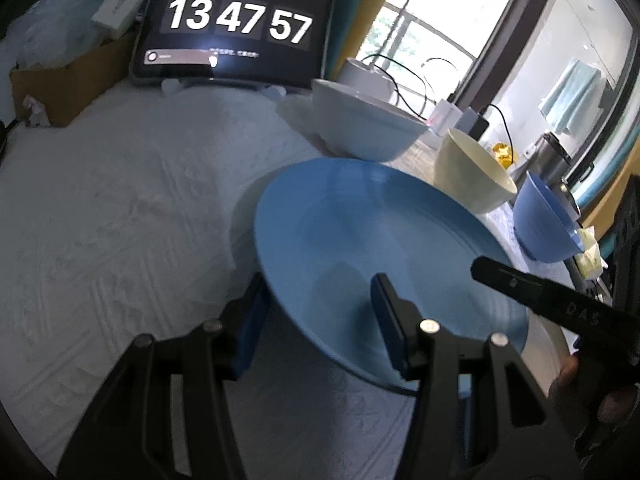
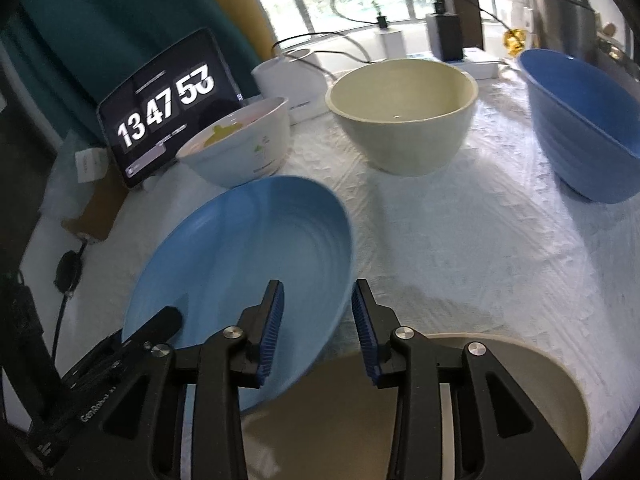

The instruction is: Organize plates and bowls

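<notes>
A round blue plate [image 1: 380, 240] [image 2: 248, 248] hangs tilted above the white tablecloth [image 1: 120, 220]. My left gripper [image 1: 320, 284] is shut on its near rim, one pad under the plate and one on top. My right gripper [image 2: 318, 286] grips the opposite rim, with one pad inside the dish and the other against its outer wall. The plate's low edge hangs over a beige plate [image 2: 500, 380] lying flat just below my right gripper. Behind stand a white patterned bowl [image 2: 240, 152] [image 1: 360, 124], a cream bowl [image 2: 404, 120] [image 1: 468, 176] and a blue bowl [image 2: 580, 128] [image 1: 544, 224].
A tablet showing a clock [image 1: 232, 28] [image 2: 160, 120] leans at the back of the table. A cardboard box [image 1: 68, 76] with plastic bags sits at the back left. Chargers and cables [image 2: 400, 40] and a metal pot [image 2: 560, 20] line the window side.
</notes>
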The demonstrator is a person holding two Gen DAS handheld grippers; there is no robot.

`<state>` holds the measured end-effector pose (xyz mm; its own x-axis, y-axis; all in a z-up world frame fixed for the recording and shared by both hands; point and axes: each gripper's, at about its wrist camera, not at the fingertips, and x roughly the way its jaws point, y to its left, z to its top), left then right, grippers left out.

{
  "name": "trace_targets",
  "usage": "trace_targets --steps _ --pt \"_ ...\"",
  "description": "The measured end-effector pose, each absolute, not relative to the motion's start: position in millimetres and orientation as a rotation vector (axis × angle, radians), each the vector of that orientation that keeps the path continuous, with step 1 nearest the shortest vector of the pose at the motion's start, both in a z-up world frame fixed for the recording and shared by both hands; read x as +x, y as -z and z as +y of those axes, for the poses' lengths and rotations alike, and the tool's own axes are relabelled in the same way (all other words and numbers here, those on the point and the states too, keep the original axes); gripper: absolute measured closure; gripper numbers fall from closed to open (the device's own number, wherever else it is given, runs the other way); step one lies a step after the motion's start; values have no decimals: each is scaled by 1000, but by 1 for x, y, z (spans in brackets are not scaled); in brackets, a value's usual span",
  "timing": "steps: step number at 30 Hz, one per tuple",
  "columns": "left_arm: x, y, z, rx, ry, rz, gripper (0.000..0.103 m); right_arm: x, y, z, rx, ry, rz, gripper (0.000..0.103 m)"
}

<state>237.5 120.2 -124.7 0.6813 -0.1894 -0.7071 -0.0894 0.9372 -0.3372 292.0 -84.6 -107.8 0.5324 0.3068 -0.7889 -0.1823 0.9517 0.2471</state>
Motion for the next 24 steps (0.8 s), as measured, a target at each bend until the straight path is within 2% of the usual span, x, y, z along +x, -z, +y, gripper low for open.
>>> trace_targets --steps 4,6,24 --pt "236 124 120 -359 58 819 49 290 107 -80 115 -289 957 66" --pt "236 124 122 -367 55 812 49 289 107 -81 113 -287 956 70" --pt "215 114 114 -319 53 775 49 265 96 -86 104 -301 935 70"
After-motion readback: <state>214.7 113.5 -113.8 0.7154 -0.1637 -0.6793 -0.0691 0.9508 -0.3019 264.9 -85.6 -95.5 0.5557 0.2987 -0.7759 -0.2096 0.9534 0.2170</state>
